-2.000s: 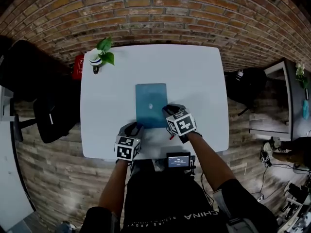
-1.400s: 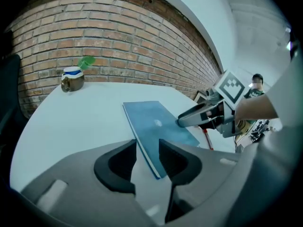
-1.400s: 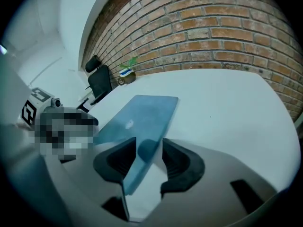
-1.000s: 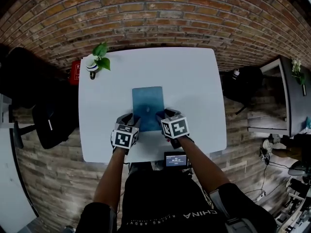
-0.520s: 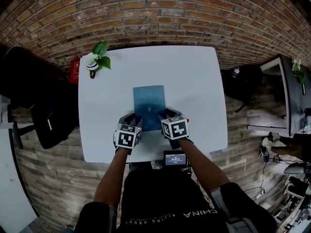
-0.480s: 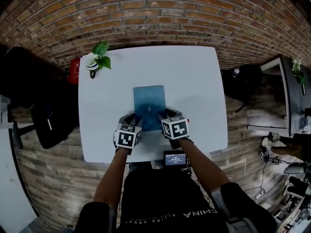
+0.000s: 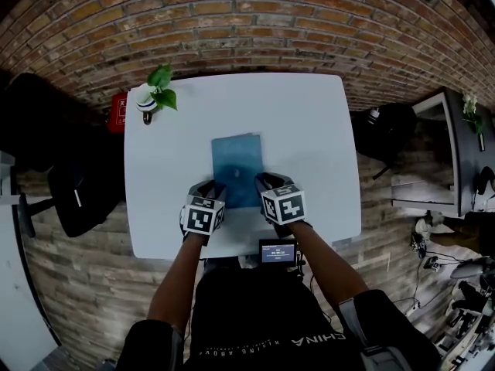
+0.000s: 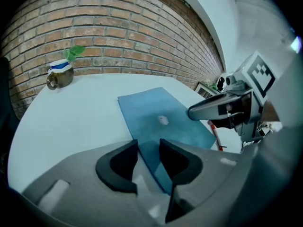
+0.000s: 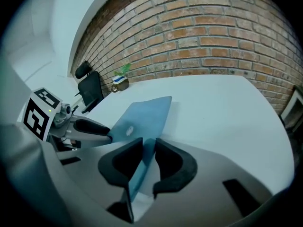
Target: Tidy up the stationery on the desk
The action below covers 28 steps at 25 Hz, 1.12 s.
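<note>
blue folder [image 7: 236, 161] looking thin, light, floppy, slick; near corners suiting grip. right gripper [image 9: 147, 161] jaws, just closing, pinching one corner; left gripper [image 8: 149, 157] jaws standing apart around the other corner.

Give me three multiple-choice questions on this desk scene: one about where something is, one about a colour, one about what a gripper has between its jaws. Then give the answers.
1. The plant pot stands on the table at its: A far left corner; B near right corner; C middle.
2. The sheet lying mid-table is: A red; B blue; C yellow.
3. Between the right gripper's jaws is: A nothing; B the sheet's edge; C the plant pot.

Answers:
1. A, since the head view shows it at the far left corner.
2. B, since it looks blue in every view.
3. B, since the jaws have just been closing and the right gripper view shows the sheet pinched between the pads.
</note>
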Each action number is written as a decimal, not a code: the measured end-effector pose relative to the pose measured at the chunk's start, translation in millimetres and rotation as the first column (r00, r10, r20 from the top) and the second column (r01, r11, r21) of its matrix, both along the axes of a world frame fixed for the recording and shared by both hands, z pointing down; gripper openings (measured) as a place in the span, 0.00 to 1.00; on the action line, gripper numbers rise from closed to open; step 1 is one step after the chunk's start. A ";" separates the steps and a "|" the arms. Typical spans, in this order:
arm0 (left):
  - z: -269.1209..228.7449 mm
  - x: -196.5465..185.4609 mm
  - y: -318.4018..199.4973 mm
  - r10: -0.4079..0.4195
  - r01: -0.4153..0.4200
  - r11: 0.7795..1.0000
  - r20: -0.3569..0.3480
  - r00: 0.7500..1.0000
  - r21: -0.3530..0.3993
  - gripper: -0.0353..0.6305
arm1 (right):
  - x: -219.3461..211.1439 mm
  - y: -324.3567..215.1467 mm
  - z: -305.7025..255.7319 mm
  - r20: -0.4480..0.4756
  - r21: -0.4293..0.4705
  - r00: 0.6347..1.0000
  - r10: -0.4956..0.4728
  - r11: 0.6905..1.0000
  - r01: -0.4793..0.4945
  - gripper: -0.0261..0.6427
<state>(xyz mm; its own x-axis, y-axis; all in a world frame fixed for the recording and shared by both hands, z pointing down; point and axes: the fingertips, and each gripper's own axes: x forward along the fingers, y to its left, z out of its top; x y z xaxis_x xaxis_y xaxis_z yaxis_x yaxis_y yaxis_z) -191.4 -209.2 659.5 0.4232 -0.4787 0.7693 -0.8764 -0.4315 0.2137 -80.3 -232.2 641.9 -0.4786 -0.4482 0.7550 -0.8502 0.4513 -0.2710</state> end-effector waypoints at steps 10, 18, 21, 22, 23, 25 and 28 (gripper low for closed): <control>-1.4 -2.6 2.6 -0.001 0.001 1.000 0.009 1.000 -0.010 0.28 | -22.7 7.7 -54.9 0.040 0.117 0.989 -0.141 0.984 0.136 0.13; -5.0 -11.3 0.7 0.015 -0.015 1.000 -0.023 1.000 0.007 0.28 | -61.1 15.0 -89.5 0.074 0.192 0.961 -0.265 0.950 0.247 0.13; -10.4 -14.4 1.4 0.030 -0.029 0.999 -0.047 0.998 0.021 0.28 | -79.0 17.1 -103.5 0.074 0.230 0.946 -0.316 0.928 0.292 0.13; -13.5 -15.0 1.5 0.035 -0.034 0.999 -0.061 0.997 0.025 0.28 | -84.8 17.3 -107.4 0.073 0.241 0.941 -0.330 0.922 0.304 0.13; -17.0 -15.4 1.9 0.040 -0.038 0.999 -0.079 0.996 0.026 0.28 | -90.4 17.4 -110.6 0.074 0.250 0.937 -0.341 0.916 0.314 0.13; -24.3 -17.0 5.1 0.041 -0.039 0.999 -0.121 0.992 0.018 0.28 | -100.3 17.8 -115.3 0.075 0.260 0.930 -0.360 0.907 0.330 0.13; -39.3 -20.2 12.3 0.011 -0.011 1.000 -0.213 0.977 0.003 0.28 | -110.2 18.6 -119.3 0.076 0.270 0.922 -0.380 0.898 0.348 0.13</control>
<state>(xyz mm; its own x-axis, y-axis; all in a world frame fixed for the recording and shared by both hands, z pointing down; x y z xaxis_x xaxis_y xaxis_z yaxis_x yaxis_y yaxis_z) -211.6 -196.9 620.2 0.5830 -0.4743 0.6596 -0.8058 -0.4417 0.3945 -190.5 -213.6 522.6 -0.7259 -0.3887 0.5674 -0.5808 0.7884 -0.2029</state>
